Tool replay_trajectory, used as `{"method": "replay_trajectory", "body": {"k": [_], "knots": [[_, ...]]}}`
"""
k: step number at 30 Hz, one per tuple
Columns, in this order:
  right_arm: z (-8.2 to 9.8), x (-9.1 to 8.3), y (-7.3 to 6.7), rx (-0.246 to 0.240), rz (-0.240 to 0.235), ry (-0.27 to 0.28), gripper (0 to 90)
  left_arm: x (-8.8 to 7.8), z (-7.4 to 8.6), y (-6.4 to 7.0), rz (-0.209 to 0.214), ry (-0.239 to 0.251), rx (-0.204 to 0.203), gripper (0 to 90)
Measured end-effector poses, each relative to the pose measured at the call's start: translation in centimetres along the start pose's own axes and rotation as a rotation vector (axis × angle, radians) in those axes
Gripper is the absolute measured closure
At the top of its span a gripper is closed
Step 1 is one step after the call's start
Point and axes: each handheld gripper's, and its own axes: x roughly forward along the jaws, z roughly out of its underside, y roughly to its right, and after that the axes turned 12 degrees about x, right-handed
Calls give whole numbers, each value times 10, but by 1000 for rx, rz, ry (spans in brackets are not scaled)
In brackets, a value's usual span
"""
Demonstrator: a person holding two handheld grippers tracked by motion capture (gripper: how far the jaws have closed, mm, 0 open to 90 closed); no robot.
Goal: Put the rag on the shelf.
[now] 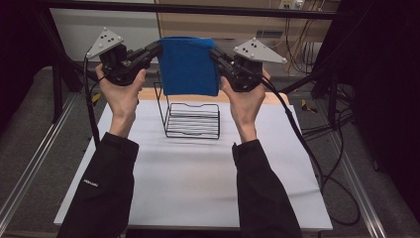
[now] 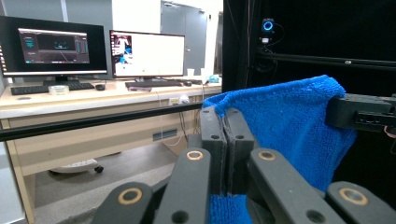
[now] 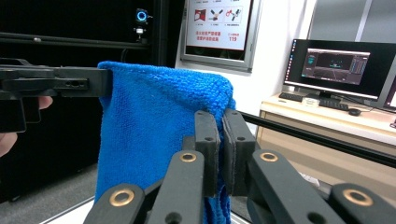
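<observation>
A blue towel [image 1: 188, 66] hangs in the air, stretched between both grippers above a black wire rack [image 1: 192, 119]. My left gripper [image 1: 157, 49] is shut on the towel's upper left corner, and my right gripper [image 1: 214, 52] is shut on its upper right corner. In the left gripper view the jaws are pressed together on the blue towel [image 2: 289, 126] at the left gripper [image 2: 226, 119], with the other gripper's black jaws at the towel's far corner. In the right gripper view the right gripper [image 3: 220, 122] pinches the towel [image 3: 154, 121] likewise.
The wire rack stands on a white table [image 1: 188, 178] near its far edge, just below the towel's lower hem. A black frame bar [image 1: 198, 9] crosses behind the towel. Cables [image 1: 317, 163] trail down the table's right side. Desks with monitors [image 2: 144, 53] lie beyond.
</observation>
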Motion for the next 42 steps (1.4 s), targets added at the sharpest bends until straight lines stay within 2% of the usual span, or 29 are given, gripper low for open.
{"method": "replay_trajectory", "body": {"k": [9, 20, 25, 33, 42], "knots": [[-3, 12, 7, -1, 1, 0, 866, 12, 0, -9, -14, 0, -18, 881], [-10, 23, 11, -2, 4, -2, 866, 20, -3, -17, -36, 5, -14, 881], [-11, 30, 13, -8, 12, -6, 866, 25, -1, -22, -34, 10, -34, 881], [-10, 41, 22, -6, 20, -7, 866, 35, -1, -28, -43, 2, -28, 881], [-5, 53, 31, -4, 35, -29, 866, 45, 11, -33, -52, -18, -19, 881]]}}
